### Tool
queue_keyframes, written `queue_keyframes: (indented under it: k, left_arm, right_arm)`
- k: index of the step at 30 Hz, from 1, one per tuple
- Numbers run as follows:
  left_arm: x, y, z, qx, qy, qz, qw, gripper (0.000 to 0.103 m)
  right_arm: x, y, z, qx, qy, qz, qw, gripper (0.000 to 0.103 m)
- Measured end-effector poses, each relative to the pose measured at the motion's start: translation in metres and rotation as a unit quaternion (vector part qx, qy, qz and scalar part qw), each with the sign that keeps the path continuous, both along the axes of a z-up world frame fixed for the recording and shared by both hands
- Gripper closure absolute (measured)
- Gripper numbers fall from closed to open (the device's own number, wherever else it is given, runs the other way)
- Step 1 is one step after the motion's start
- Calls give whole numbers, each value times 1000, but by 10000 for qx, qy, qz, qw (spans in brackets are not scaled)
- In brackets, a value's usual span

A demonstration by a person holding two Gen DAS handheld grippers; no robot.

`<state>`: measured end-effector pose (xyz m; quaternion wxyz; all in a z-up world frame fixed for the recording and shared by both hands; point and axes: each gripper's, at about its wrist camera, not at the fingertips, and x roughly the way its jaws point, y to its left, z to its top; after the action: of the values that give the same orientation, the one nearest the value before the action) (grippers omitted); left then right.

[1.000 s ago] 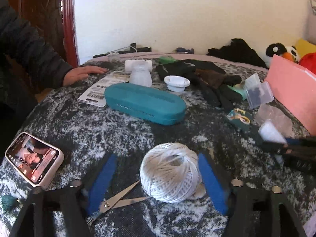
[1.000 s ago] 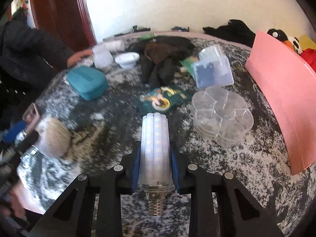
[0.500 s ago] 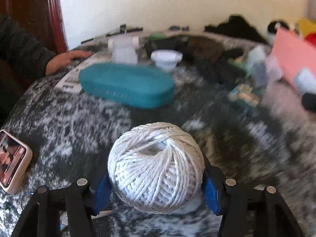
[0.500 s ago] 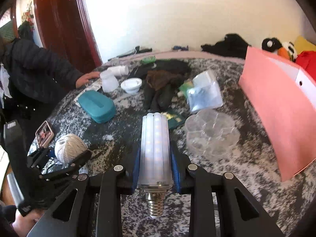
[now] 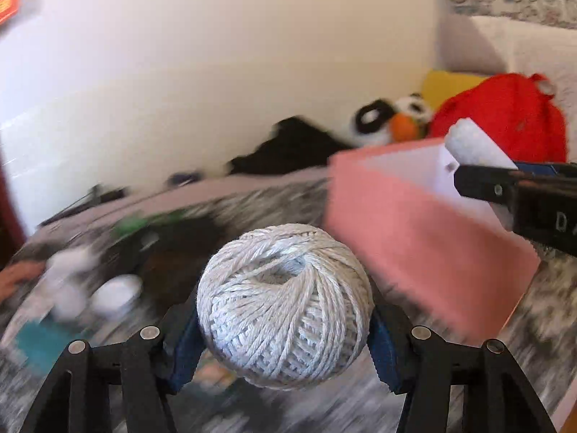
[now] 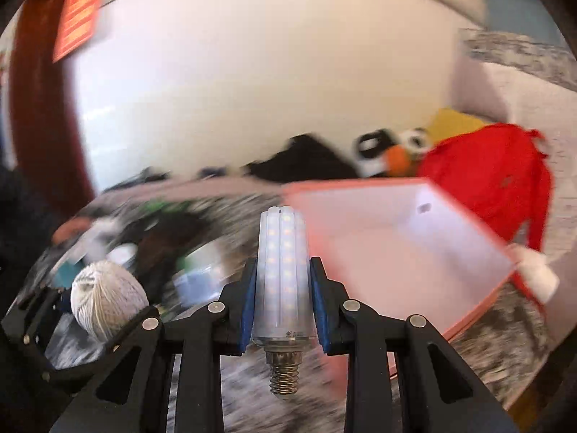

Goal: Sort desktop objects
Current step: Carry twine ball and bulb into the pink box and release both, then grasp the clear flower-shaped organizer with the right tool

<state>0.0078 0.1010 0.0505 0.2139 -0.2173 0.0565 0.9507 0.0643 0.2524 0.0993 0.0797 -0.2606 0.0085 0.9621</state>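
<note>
Since a second earlier, the left gripper [image 5: 285, 328] had clamped the twine ball [image 5: 285, 305] and the right gripper [image 6: 281, 301] gripped the LED bulb [image 6: 282, 274], both lifted toward the pink box [image 6: 414, 249] at right of frame, deposit apparently imminent.

Both my wrist views sit close above the table, angled slightly downward toward the pink box [image 5: 425, 238] [image 6: 407, 249], which both share; left camera sits left.
</note>
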Motion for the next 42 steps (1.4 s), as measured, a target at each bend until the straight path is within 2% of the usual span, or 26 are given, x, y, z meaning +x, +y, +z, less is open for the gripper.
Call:
queue_keyframes:
  k: [4, 8, 10, 13, 15, 17, 19, 22, 25, 28, 32, 35, 38, 42]
  left_arm:
    - [-36, 72, 24, 269, -2, -580, 9980, 38]
    - [-70, 144, 30, 310, -314, -1082, 9932, 38]
    - [-89, 170, 17, 190, -565, -1236, 9905, 38]
    - [-93, 187, -10, -136, -806, -1187, 9896, 34]
    - [-97, 189, -25, -178, -1030, -1125, 9881, 24]
    - [-104, 180, -32, -86, -1116, -938, 9893, 8]
    - [-107, 166, -29, 65, -1115, -816, 9904, 5]
    - [-94, 141, -6, 316, -805, -766, 9933, 5]
    - [-74, 112, 15, 254, -470, -659, 9964, 5]
    - [-50, 73, 28, 35, -210, -409, 9989, 3]
    - [-8, -21, 8, -414, -7, 196, 9990, 1]
    - [13, -79, -12, -645, -146, 724, 9952, 1]
    - [27, -126, -36, -471, -477, 1240, 9900, 1]
    - [24, -153, -54, -230, -884, 1672, 9817, 1]
  right_arm:
    - [-11, 68, 18, -35, 202, -642, 9977, 73]
    - [-19, 116, 6, 15, 56, -1080, 9941, 73]
    - [-26, 126, -3, 30, -141, -1111, 9937, 73]
    - [-32, 135, -10, 9, -367, -1243, 9916, 72]
    - [-38, 141, -14, -82, -546, -1402, 9886, 62]
    - [-36, 145, -14, -185, -549, -1581, 9857, 28]
    - [-31, 145, -9, -236, -371, -1667, 9850, 9]
    - [-21, 132, 6, 8, 11, -1645, 9864, 8]
    - [-17, 119, 18, 97, 240, -1530, 9879, 7]
    - [-11, 99, 26, -198, 420, -1051, 9934, 7]
    - [-3, 65, 31, -857, 640, -102, 9942, 7]
    - [-1, 26, 25, -977, 622, 515, 9919, 8]
    - [-7, -19, 10, -820, 376, 1030, 9906, 8]
    - [-29, -70, -22, -699, -293, 1492, 9859, 8]
